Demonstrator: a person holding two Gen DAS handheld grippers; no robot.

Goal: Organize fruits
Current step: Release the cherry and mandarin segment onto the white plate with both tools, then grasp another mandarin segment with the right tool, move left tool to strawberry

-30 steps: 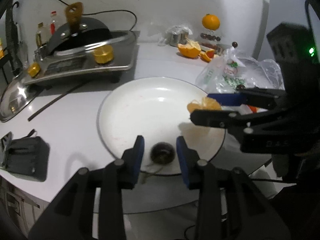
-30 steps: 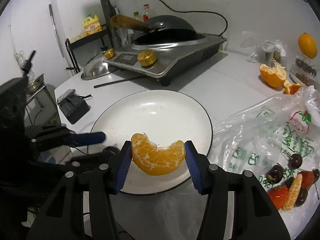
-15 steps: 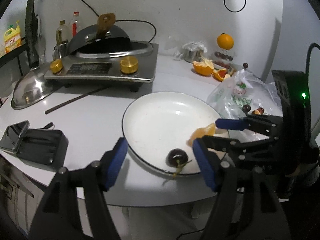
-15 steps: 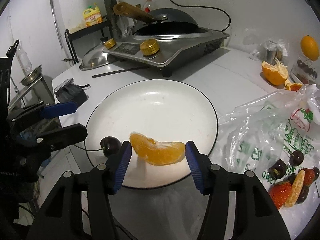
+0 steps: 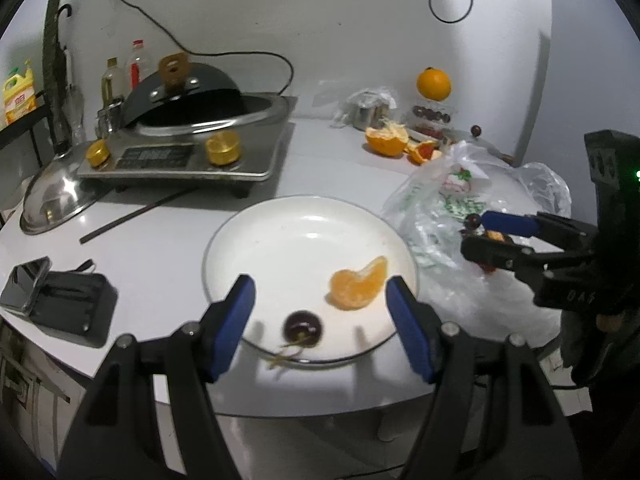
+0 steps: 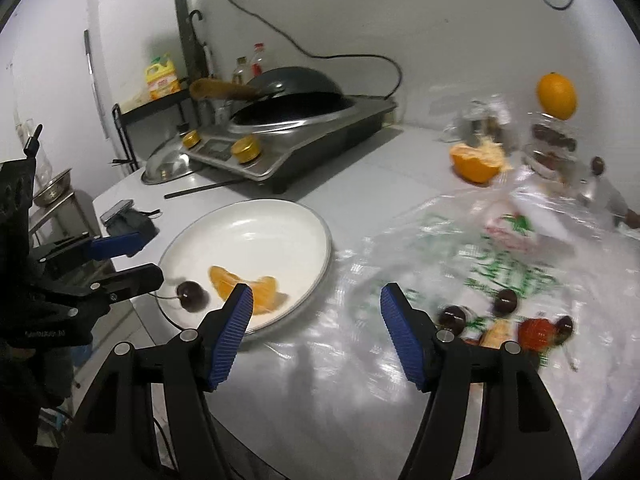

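1. The left gripper has its jaws spread and empty above the white plate on the bench.
2. A cherry lies at the plate's 6 o'clock and an orange segment at its 4 o'clock.
3. The right gripper has jaws that have just been opening, with nothing between them, over the plastic bag.

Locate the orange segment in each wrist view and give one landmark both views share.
Left wrist view: the orange segment lies on the white plate, right of centre, up and right of the cherry.
Right wrist view: the orange segment lies at the plate's near edge, lower left, partly behind a gripper finger, right of the cherry.
Shared landmark: the stove, behind the plate in both.
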